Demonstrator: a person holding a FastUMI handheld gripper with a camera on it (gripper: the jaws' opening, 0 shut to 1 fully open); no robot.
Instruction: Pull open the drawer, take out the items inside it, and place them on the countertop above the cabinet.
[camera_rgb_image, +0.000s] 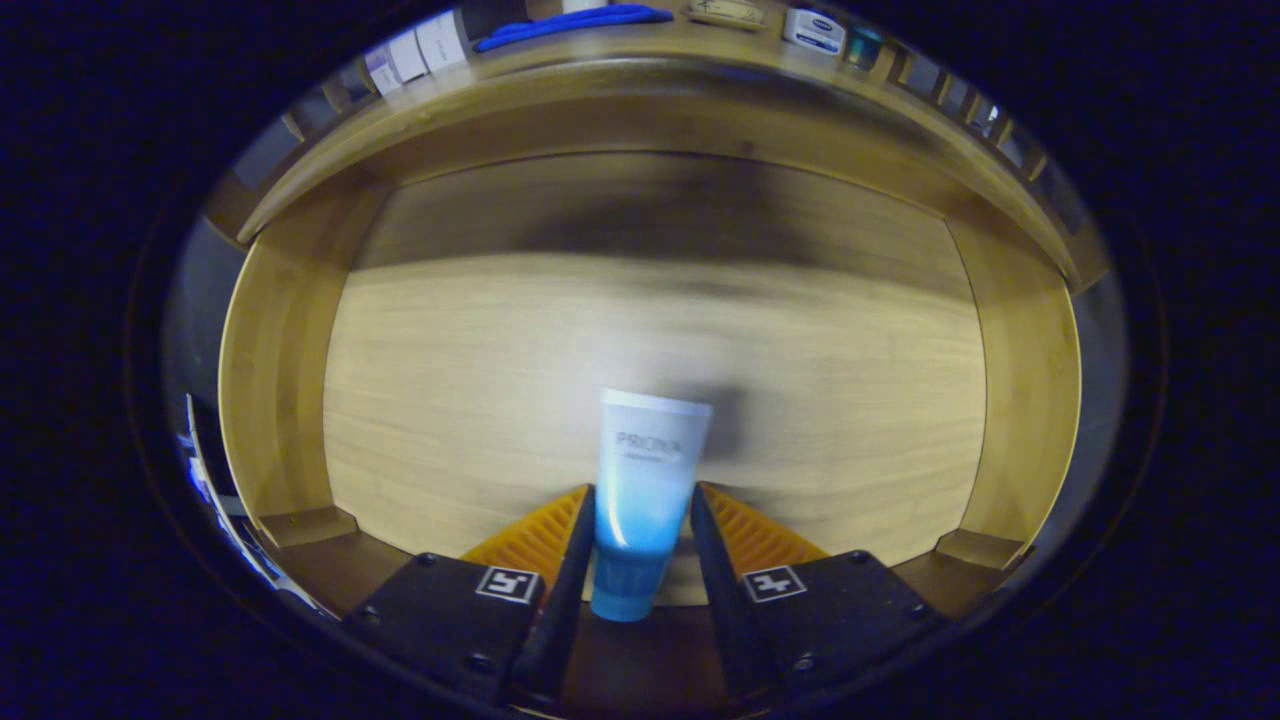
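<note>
A white and blue tube (643, 492) stands between my two fingers, cap end toward me and flat crimped end pointing away. My gripper (641, 505) is shut on the tube, both pads pressing its sides. Below and beyond it lies the open wooden drawer (300, 330), its pale floor bare around the tube. The drawer floor looks blurred from motion. Beyond the drawer runs the cabinet's countertop edge (640, 70).
On the countertop lie a blue flat item (572, 24), small white boxes (415, 50) to its left and a white and blue box (813, 28) to its right. The drawer's side walls (1030, 400) rise on both sides.
</note>
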